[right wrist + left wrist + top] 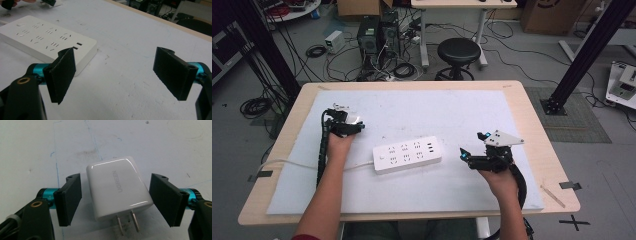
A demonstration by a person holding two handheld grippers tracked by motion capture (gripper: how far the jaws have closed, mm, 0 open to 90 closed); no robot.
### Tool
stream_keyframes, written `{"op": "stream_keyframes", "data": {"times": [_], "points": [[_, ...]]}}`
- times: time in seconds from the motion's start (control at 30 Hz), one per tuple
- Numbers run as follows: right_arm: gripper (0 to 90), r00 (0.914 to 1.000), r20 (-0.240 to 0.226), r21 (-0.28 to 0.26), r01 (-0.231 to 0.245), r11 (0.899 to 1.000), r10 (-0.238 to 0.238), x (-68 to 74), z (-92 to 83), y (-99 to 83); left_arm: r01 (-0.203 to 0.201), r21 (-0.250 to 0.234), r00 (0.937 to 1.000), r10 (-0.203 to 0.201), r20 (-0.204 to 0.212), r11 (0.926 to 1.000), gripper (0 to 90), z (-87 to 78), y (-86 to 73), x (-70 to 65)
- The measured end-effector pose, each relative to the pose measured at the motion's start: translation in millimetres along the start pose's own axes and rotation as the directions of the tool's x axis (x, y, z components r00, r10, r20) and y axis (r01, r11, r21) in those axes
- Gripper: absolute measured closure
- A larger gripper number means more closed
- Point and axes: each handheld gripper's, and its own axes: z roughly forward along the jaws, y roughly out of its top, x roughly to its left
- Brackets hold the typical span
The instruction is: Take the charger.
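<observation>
The bench (pixel 532 115) carried a white mat, and the white power strip (pixel 407 154) lay near its middle. To that strip's left sat the white charger (pixel 117 187), prongs toward me, between the pads of my left hand-held gripper (pixel 115 198), which stood partly open with a gap on each side. My right hand-held gripper (pixel 123 75) gaped wide, holding nothing, beside the strip's end.

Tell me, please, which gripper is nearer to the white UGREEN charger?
The left. The left gripper has its jaws either side of the white UGREEN charger, not touching it. The right gripper sits beyond the power strip, across the table.
</observation>
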Motion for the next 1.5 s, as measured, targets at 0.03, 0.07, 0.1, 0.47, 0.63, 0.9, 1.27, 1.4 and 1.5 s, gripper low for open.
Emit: {"op": "stream_keyframes", "data": {"times": [0.03, 0.07, 0.1, 0.47, 0.63, 0.9, 1.27, 1.4, 1.5], "points": [[18.7, 1.0000, 0.002, 0.002, -0.006, 1.000, 0.006, 0.0, -0.5, -0.4, 0.000, 0.002, 1.0000, 0.000, -0.005, 1.0000, 28.6, 0.4, -0.1, -0.2], [18.7, 1.0000, 0.002, -0.001, -0.002, 1.000, 0.002, -0.7, -0.7, -0.8, -0.003, 0.006, 1.0000, 0.003, -0.003, 1.0000, 29.4, 0.6, -0.2, 0.2], [18.6, 1.0000, 0.003, 0.000, -0.007, 1.000, 0.007, -0.8, -1.1, -1.0, -0.003, 0.009, 1.0000, 0.003, -0.001, 1.0000, 30.5, 0.8, -0.3, 0.3], [18.7, 0.9999, 0.009, -0.003, -0.012, 1.000, 0.012, -4.1, -3.2, -3.7, 0.012, 0.020, 0.9999, -0.012, 0.008, 0.9997, 38.0, 3.6, -1.4, -1.2], [18.7, 0.9999, 0.008, -0.006, -0.014, 1.000, 0.014, -5.7, -3.8, -4.9, 0.006, 0.010, 0.9997, -0.006, 0.023, 0.9999, 42.4, 3.7, -1.6, -1.0], [18.7, 0.9998, -0.007, -0.010, -0.017, 1.000, 0.017, -9.1, -7.4, -2.0, -0.050, -0.028, 0.9960, 0.052, 0.073, 0.9983, 42.5, -23.7, 5.2, 0.9], [18.7, 0.9980, -0.063, -0.033, -0.014, 0.999, 0.012, -8.4, -22.5, 11.2, -0.181, -0.158, 0.9600, 0.209, 0.186, 0.9708, 42.4, -109.5, 7.1, -16.5], [18.7, 0.9961, -0.088, -0.034, -0.012, 0.999, 0.009, -7.5, -23.3, 13.9, -0.221, -0.213, 0.9296, 0.272, 0.249, 0.9517, 42.4, -132.0, 3.5, -24.1], [18.7, 0.9945, -0.103, -0.028, -0.016, 0.999, 0.013, -6.5, -22.5, 14.6, -0.247, -0.238, 0.9057, 0.311, 0.288, 0.9394, 42.4, -140.9, 2.5, -28.8]]}}
